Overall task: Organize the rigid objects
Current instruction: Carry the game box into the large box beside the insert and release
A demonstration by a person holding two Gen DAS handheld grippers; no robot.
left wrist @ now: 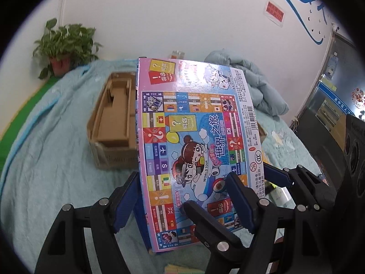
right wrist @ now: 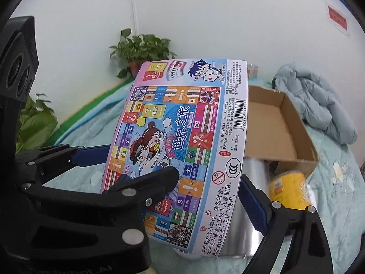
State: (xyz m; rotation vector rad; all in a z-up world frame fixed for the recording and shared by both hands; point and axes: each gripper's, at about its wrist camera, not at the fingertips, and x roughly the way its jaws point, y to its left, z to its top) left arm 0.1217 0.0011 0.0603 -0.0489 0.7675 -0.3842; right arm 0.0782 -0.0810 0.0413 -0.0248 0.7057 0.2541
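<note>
While the flat, colourful cardboard board-game box (left wrist: pixel 196 150) is clamped upright above the pale blue bedspread (left wrist: pixel 45 159) by both the left gripper (left wrist: pixel 182 196) and the right gripper (right wrist: pixel 209 182), the open brown cardboard carton (left wrist: pixel 114 123) behind is partly hidden; only cardboard dividers are seen inside.

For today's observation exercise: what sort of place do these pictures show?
Probably an office or lab corner staged as a home: a table under a blue cloth, potted plant, wall notice, cardboard box.
</note>
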